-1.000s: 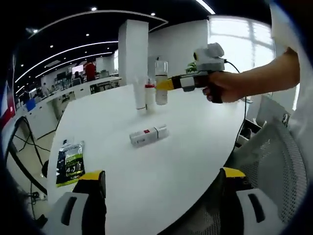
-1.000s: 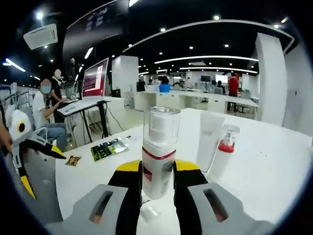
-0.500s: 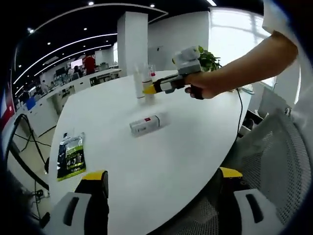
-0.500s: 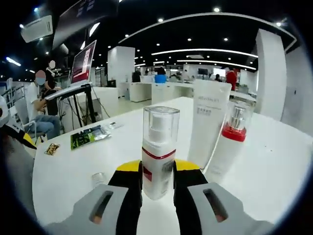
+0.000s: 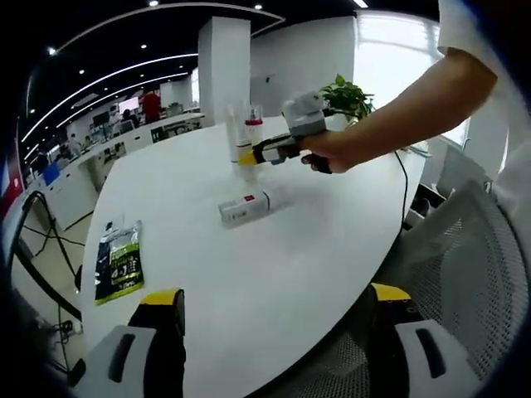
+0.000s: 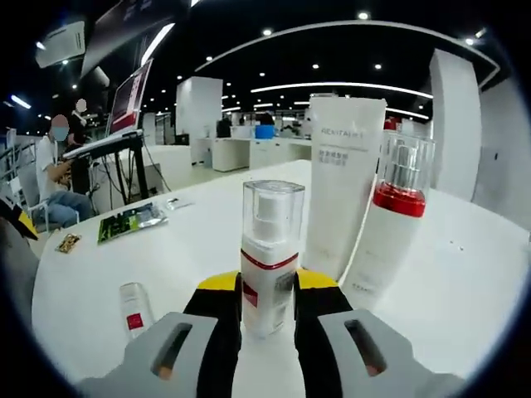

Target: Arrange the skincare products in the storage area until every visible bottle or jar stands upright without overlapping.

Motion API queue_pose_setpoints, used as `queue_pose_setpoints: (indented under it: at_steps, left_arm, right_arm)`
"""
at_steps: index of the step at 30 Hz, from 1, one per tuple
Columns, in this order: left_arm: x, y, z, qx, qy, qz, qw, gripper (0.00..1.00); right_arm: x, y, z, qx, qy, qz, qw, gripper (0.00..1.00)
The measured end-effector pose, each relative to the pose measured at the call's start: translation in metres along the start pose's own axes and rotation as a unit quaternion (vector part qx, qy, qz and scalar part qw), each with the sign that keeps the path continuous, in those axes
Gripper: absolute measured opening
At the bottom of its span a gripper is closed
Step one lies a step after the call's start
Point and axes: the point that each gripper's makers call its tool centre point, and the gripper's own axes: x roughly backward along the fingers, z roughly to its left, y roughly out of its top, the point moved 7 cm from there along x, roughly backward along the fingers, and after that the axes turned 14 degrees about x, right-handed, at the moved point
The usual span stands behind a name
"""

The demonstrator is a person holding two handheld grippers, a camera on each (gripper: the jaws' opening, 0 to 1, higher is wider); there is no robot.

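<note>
Spray bottle (image 6: 268, 265) now nearer white tube (image 6: 341, 186).

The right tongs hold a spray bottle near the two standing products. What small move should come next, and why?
Probably lower the spray bottle onto the table and open the right tongs. They hold it upright, just beside the white tube and the red-collared pump bottle, which both stand. One bottle lies on its side after that.

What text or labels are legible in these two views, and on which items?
Tall white tube: one line of grey brand lettering near its top, too blurred to read reliably.
Fallen white bottle with red mark: print too small.
Dark green packet: print illegible.
Clear-capped spray bottle in the right gripper: no readable text.
</note>
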Motion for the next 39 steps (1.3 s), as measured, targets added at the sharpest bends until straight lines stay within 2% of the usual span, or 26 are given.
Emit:
queue_pose_setpoints:
  at_steps: [10,16,31,39]
  left_arm:
    - [0.000,-0.002,-0.002,0.001,-0.006,0.009,0.9999,0.91]
    - [0.000,-0.002,-0.001,0.000,-0.005,0.010,0.9999,0.90]
    - [0.000,-0.003,-0.002,-0.003,-0.009,0.011,0.9999,0.87]
    - [0.000,-0.003,-0.001,-0.007,-0.008,0.011,0.9999,0.86]
  right_arm:
    - [-0.007,-0.001,-0.001,-0.004,-0.010,-0.015,0.9998,0.21]
    - [-0.007,-0.002,-0.001,0.017,-0.011,-0.019,0.9996,0.21]
    - [-0.014,0.000,-0.008,0.050,-0.020,0.003,0.9986,0.22]
    - [-0.014,0.001,-0.013,0.042,-0.026,0.025,0.9985,0.23]
